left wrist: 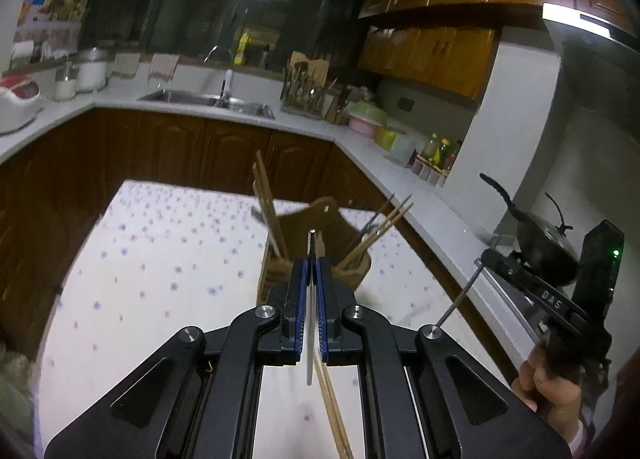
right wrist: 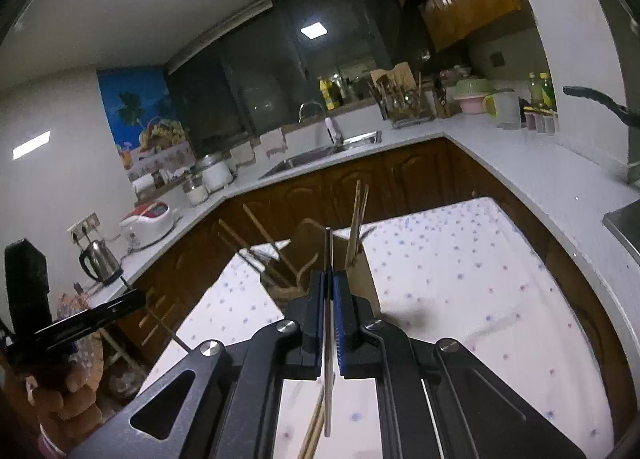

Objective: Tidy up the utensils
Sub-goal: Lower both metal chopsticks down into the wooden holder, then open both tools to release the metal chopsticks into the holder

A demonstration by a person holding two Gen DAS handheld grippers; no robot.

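Note:
My left gripper [left wrist: 312, 261] is shut on a thin metal stick [left wrist: 309, 339] that pokes out past its fingertips. Just ahead of it stands a wooden utensil holder [left wrist: 320, 219]. Wooden chopsticks [left wrist: 268, 211] lean in the holder's left part, and more chopsticks [left wrist: 380, 227] lean in its right part. A loose wooden pair [left wrist: 334, 407] lies on the cloth under the left gripper. My right gripper [right wrist: 330, 273] is shut on a second metal stick [right wrist: 328, 339], pointing at the same holder [right wrist: 308, 235]. The right gripper [left wrist: 490, 259] also shows at the edge of the left wrist view.
The holder stands on a table under a white flowered cloth [left wrist: 160, 251]. An L-shaped counter [left wrist: 400, 187] wraps behind it, with a sink [left wrist: 208, 99], a utensil rack [left wrist: 304, 95] and a black wok [left wrist: 540, 235]. A kettle [right wrist: 100, 263] sits at the left. A hand [left wrist: 556, 391] holds the right gripper.

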